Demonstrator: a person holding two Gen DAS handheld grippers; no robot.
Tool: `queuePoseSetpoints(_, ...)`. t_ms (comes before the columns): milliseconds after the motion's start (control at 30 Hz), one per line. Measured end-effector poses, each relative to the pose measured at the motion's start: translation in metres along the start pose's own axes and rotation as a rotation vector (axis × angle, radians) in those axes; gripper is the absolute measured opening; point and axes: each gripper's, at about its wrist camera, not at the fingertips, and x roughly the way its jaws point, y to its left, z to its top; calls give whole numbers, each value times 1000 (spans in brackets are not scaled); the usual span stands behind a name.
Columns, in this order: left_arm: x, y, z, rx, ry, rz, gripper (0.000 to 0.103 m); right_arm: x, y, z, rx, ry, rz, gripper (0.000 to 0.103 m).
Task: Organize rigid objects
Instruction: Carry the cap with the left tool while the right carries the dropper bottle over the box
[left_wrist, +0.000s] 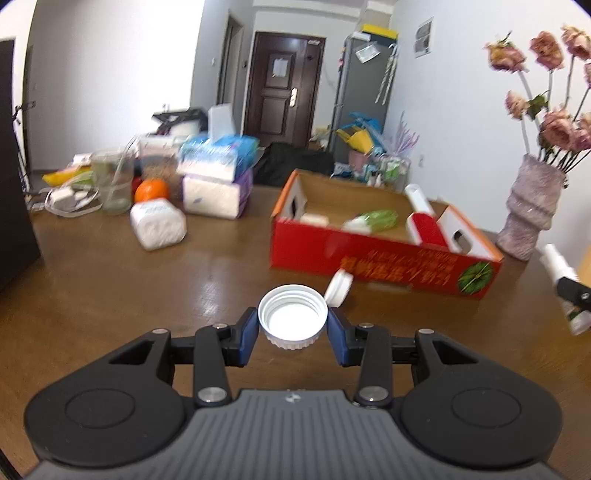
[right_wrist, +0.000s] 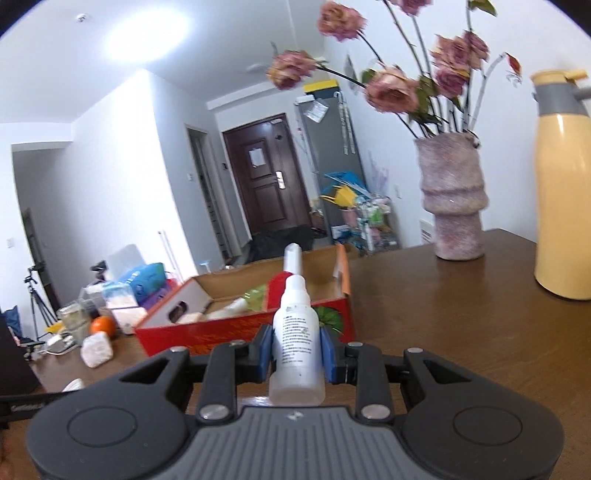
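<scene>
Over the counter (left_wrist: 110, 280), our left gripper (left_wrist: 292, 325) has its jaws closed on a white cap (left_wrist: 293, 316), open side up. Our right gripper (right_wrist: 296, 352) pinches a spray bottle (right_wrist: 296, 332) by its body, nozzle pointing away. Beyond both sits a red box (left_wrist: 369, 254) holding a lint roller (left_wrist: 424, 221); a second cap (left_wrist: 339, 288) lies just before it.
</scene>
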Motion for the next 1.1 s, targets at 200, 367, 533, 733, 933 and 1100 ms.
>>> queuePoseSetpoints(200, -6, -25, 26, 24, -36, -31, 41, 0, 21, 18, -6, -24, 37, 27)
queuePoseSetpoints(367, -4, -38, 43, 31, -48, -40, 41, 7, 37, 31, -18, -34, 62, 27)
queuePoseSetpoints(533, 6, -45, 61, 26, -41, -29, 41, 20, 46, 45, -16, -46, 74, 27)
queuePoseSetpoints(733, 21, -49, 81, 25, -26, -22, 41, 41, 54, 57, -25, -51, 83, 27)
queuePoseSetpoints(933, 38, -55, 104, 43, -19, 0, 41, 60, 59, 69, -33, -52, 78, 27)
queuePoseSetpoints(1100, 55, -57, 122, 29, -5, -18, 41, 74, 58, 78, -5, -64, 84, 27)
